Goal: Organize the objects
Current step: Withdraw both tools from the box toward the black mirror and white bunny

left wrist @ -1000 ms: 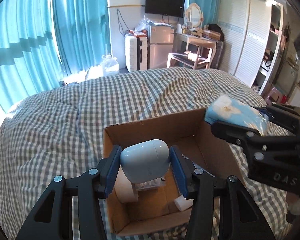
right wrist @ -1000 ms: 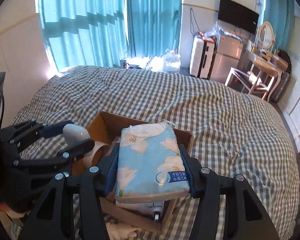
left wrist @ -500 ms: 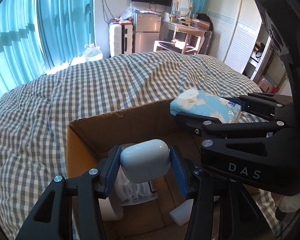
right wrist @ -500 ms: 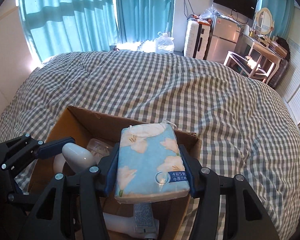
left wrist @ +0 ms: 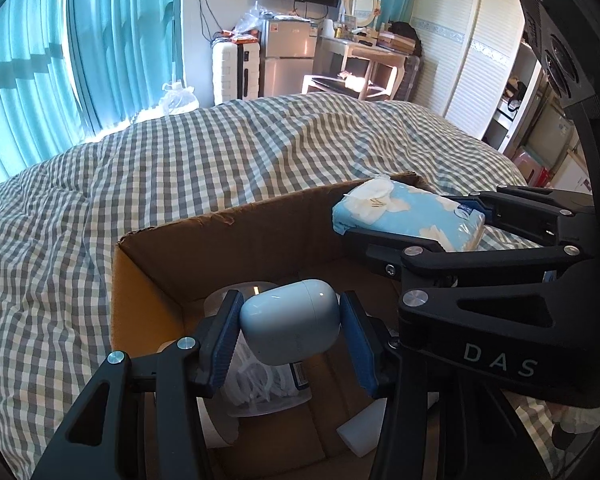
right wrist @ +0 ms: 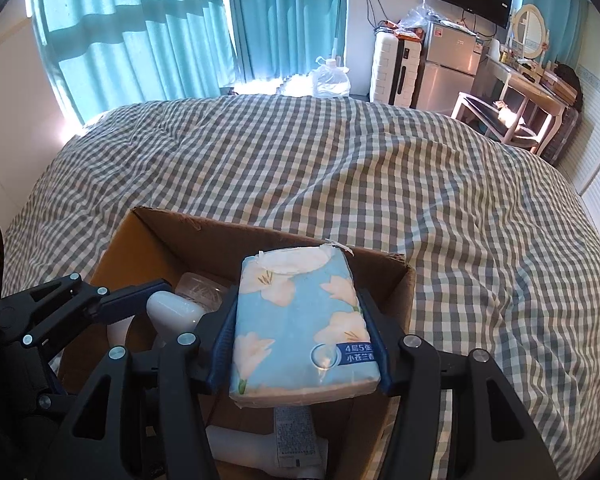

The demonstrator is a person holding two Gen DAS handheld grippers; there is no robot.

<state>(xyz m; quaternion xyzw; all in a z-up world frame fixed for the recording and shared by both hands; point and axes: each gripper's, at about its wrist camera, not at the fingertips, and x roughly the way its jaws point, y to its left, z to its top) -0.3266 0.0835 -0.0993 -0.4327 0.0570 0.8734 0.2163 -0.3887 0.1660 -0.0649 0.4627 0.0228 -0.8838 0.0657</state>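
An open cardboard box (left wrist: pixel 236 236) (right wrist: pixel 188 236) sits on the checked bed. My left gripper (left wrist: pixel 290 328) is shut on a pale blue capsule-shaped case (left wrist: pixel 290 326) and holds it inside the box opening; the case also shows in the right wrist view (right wrist: pixel 172 310). My right gripper (right wrist: pixel 304 336) is shut on a blue floral tissue pack (right wrist: pixel 302 328) and holds it over the box's right side; the pack also shows in the left wrist view (left wrist: pixel 408 216). In the box lie a clear plastic tub (left wrist: pixel 260 392), a white tube (right wrist: pixel 296 444) and a white block (left wrist: pixel 364 432).
The grey-and-white checked duvet (right wrist: pixel 340 168) spreads around the box. Beyond the bed are teal curtains (right wrist: pixel 148 28), a white suitcase (right wrist: pixel 390 68), a small fridge (right wrist: pixel 450 72) and a dressing table (right wrist: pixel 516 92). White wardrobe doors (left wrist: pixel 472 44) stand at the right.
Both grippers have moved forward and lower over the box. The capsule case now sits deeper within the box opening, and the tissue pack hangs over the box's right edge.
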